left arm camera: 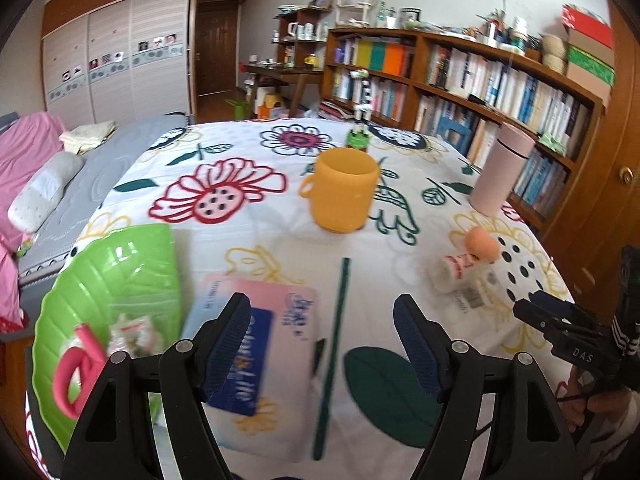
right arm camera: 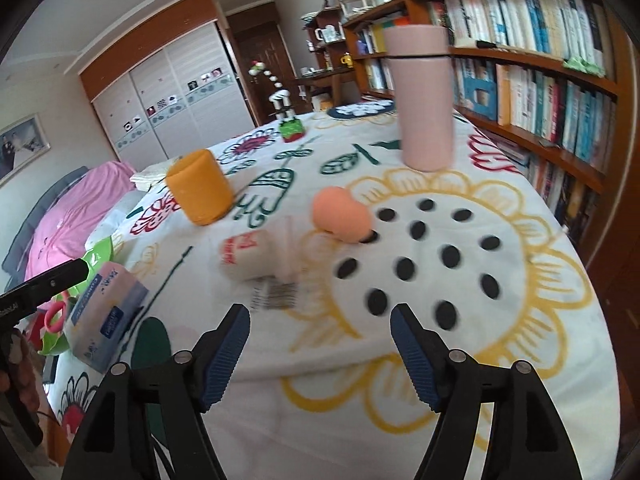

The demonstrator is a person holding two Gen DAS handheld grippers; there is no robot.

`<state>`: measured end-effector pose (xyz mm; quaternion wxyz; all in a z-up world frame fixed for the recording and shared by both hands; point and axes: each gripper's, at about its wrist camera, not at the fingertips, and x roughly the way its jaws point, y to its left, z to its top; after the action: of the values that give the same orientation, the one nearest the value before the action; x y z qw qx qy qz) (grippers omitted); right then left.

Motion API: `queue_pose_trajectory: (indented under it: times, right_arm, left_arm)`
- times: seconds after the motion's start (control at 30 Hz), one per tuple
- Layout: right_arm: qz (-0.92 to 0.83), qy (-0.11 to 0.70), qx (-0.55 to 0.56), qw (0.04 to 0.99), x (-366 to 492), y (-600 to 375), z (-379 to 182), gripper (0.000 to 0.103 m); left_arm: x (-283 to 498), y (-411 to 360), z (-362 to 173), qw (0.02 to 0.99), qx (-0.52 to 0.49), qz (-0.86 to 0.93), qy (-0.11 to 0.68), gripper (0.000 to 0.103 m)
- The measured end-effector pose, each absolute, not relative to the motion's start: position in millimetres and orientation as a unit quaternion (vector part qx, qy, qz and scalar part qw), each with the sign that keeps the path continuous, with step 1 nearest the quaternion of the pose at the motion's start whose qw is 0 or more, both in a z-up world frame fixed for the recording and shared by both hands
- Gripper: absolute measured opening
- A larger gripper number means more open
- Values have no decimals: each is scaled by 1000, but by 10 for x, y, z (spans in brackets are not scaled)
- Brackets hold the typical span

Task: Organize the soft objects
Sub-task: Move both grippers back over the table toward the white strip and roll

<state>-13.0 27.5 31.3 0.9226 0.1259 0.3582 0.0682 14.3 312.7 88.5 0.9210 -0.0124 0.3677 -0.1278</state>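
My left gripper (left arm camera: pixel 322 344) is open above the flowered cloth, its left finger over a pink and blue tissue pack (left arm camera: pixel 256 344). Left of the pack lies a green leaf-shaped tray (left arm camera: pixel 120 276) holding a pink foam loop (left arm camera: pixel 76 364) and a small wrapped item (left arm camera: pixel 132 332). My right gripper (right arm camera: pixel 320 344) is open with nothing between its fingers, short of a white wrapped roll with red print (right arm camera: pixel 256 254) and a peach sponge egg (right arm camera: pixel 340 216). The tissue pack (right arm camera: pixel 106 316) and the tray (right arm camera: pixel 94 258) sit at the left in the right wrist view. The sponge (left arm camera: pixel 482 244) and the roll (left arm camera: pixel 460 274) also show in the left wrist view.
An orange mug (left arm camera: pixel 344 190) stands mid-table and a tall pink tumbler (right arm camera: pixel 424 96) at the far right. A green toy (left arm camera: pixel 357 138) sits near the far edge. Bookshelves (left arm camera: pixel 500 76) run along the right, a bed with pink bedding (left arm camera: pixel 24 152) lies left.
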Motion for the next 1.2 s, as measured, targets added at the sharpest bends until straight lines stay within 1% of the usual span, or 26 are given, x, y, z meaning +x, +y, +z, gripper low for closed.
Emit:
queue_pose_trajectory:
  times: [0.17, 0.27, 0.87, 1.03, 1.2]
  right_arm:
    - [71, 365, 124, 920, -182, 162, 253, 77]
    - [74, 367, 120, 920, -171, 136, 229, 83]
    - [105, 369, 101, 918, -46, 223, 196, 85]
    - [131, 393, 99, 905, 71, 256, 148, 85]
    - [175, 402, 87, 894, -73, 317, 151, 85]
  left_arm:
    - [159, 2906, 869, 917, 0, -142, 373, 75]
    - [166, 2815, 867, 915, 6, -149, 376, 75]
    - [157, 2668, 844, 911, 14, -157, 382, 75]
    - [147, 2650, 800, 910, 13, -159, 383, 75]
    - [153, 2648, 785, 910, 10, -157, 384, 75]
